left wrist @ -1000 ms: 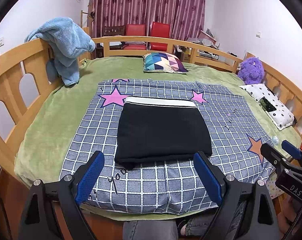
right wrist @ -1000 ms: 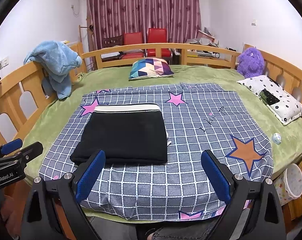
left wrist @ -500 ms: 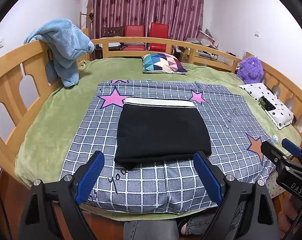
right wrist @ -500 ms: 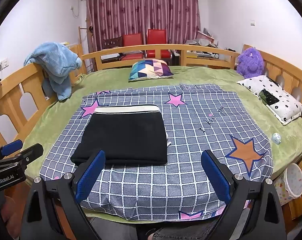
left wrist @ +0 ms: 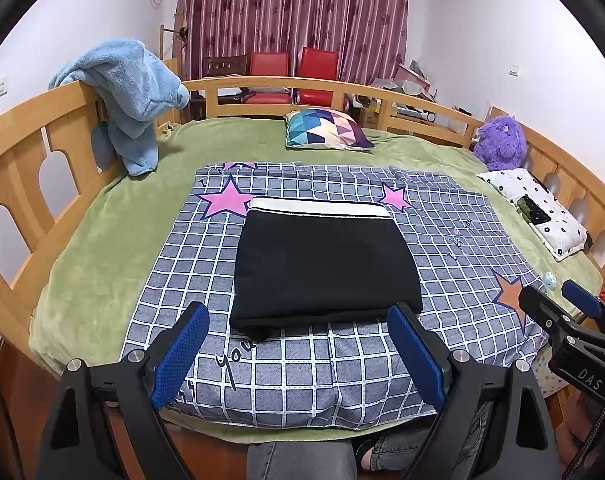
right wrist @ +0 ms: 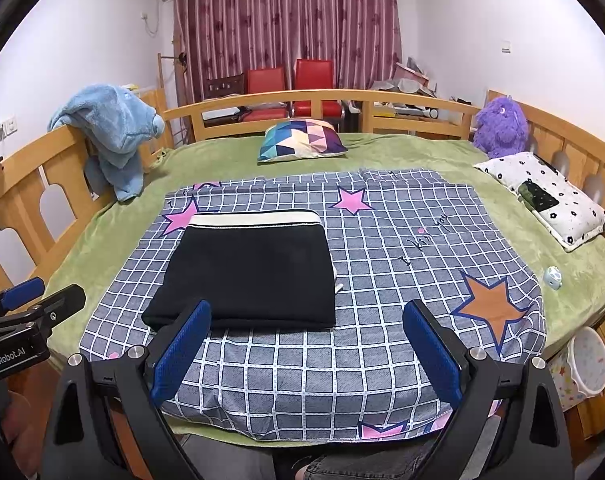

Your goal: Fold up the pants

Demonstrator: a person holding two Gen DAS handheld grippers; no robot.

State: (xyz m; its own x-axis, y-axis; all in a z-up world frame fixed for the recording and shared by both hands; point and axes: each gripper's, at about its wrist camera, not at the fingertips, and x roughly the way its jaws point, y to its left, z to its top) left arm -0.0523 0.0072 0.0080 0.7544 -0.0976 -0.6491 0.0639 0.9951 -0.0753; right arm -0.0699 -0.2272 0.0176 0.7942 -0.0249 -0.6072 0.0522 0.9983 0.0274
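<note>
Black folded pants (left wrist: 322, 268) lie flat on the checked grey sheet (left wrist: 454, 280) atop the green bed cover (left wrist: 102, 248), roughly centre-left of the sheet. Left gripper (left wrist: 298, 354) hangs over the bed's near edge, angled downward toward the bed, blue pads (left wrist: 180, 354) wide apart, nothing between them, clear of the cloth. Right gripper (right wrist: 306, 354) in the same pose beside it, fingers spread, empty, its left pad overlapping the pants' near corner in view only. Each gripper shows at the other view's edge. Pants form a squarish rectangle, slightly longer toward the headboard; the white waistband (left wrist: 318, 208) is on the far edge, the folded edge faces the person. The person's knees (left wrist: 298, 460) sit below the near edge.
</note>
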